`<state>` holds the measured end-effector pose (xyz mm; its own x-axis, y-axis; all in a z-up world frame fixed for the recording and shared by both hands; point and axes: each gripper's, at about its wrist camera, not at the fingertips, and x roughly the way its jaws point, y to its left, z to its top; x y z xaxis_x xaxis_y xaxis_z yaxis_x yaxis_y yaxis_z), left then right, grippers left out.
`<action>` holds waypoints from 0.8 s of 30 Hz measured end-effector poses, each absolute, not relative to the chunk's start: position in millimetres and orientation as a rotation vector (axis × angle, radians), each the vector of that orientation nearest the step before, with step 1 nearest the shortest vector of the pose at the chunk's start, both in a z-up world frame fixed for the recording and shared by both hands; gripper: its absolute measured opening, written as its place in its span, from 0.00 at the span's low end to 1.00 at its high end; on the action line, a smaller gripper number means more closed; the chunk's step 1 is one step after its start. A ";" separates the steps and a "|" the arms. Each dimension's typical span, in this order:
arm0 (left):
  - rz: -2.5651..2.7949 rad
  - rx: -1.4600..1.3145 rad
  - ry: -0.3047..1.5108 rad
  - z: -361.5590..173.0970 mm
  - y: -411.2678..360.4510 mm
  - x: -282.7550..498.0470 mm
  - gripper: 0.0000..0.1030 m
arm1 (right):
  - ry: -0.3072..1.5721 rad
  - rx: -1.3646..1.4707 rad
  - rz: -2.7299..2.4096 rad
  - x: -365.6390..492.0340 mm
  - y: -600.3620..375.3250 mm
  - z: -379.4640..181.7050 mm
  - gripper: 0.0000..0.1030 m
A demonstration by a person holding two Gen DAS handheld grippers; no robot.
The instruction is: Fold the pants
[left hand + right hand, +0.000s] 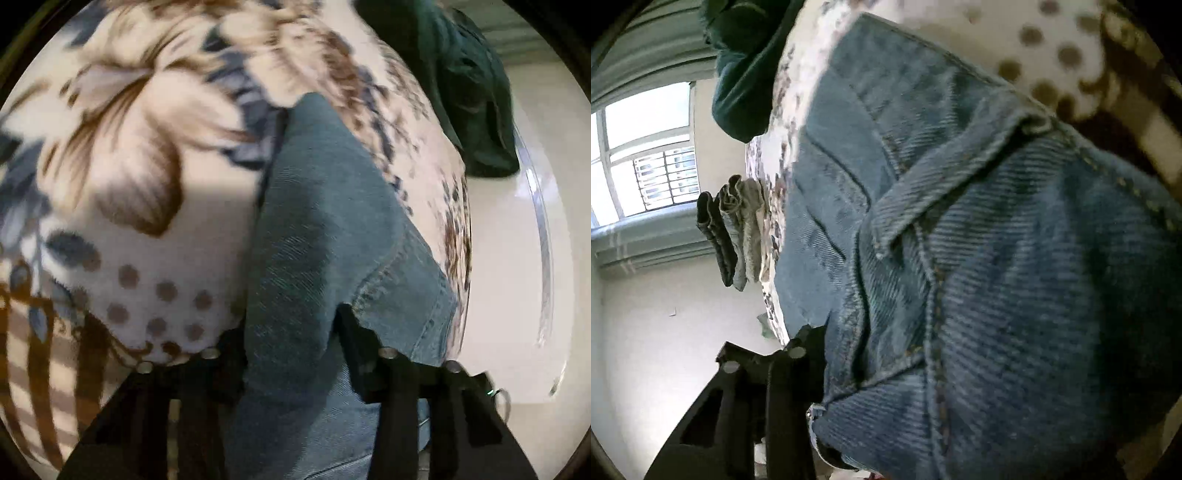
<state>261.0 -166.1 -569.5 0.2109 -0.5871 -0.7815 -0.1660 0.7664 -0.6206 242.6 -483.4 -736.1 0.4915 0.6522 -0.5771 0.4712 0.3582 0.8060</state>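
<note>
The blue jeans [325, 229] lie on a bed with a floral blanket [122, 177], and a band of the denim runs down between the fingers of the left claw [291, 354], which is closed on it. A dark green garment [461, 85] lies beyond. In the right wrist view the jeans [1015, 277] fill the picture; the right claw [827, 354] shows only one finger [783, 398], so its state I cannot tell. A stack of folded pants [738, 236] sits by the bed edge.
</note>
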 end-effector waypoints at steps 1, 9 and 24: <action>-0.335 -0.682 1.338 -564.5 -167.3 259.3 0.25 | 1.125 1.267 0.152 243.3 -482.9 -730.1 0.38; -0.344 -0.672 1.295 -503.9 -174.6 256.0 0.19 | 1.109 1.191 0.150 253.6 -495.7 -662.5 0.34; -0.341 -0.736 1.126 -340.2 -111.6 320.6 0.19 | 1.045 1.070 0.282 341.6 -446.0 -479.4 0.34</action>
